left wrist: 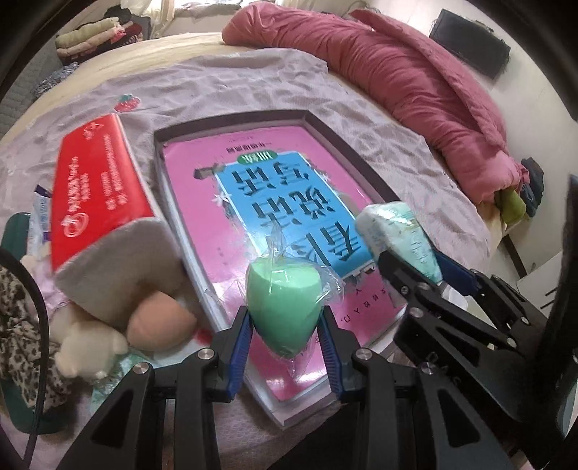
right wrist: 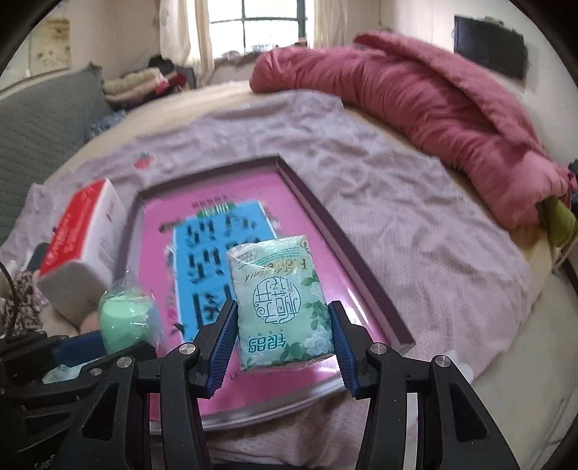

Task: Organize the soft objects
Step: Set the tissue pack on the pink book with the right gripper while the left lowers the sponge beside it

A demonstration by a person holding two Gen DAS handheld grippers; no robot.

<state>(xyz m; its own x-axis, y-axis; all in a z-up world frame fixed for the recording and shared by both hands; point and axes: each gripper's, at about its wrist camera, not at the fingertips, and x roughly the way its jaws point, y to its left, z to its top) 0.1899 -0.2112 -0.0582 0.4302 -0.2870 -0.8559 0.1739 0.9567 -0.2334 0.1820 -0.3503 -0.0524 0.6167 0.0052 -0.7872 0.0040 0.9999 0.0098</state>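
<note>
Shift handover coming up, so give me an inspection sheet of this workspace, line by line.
Surface: bed under a wrinkled lilac sheet.
Job's things: green sponge in clear wrap; mint tissue pack; both above a shallow tray with a pink book in it.
Clutter: red tissue box, white plush, peach sponge, left of the tray.
Grippers: left gripper shut on the sponge; right gripper shut on the pack.
Cables: black cable at far left.
Surroundings: rumpled pink quilt, window.
</note>
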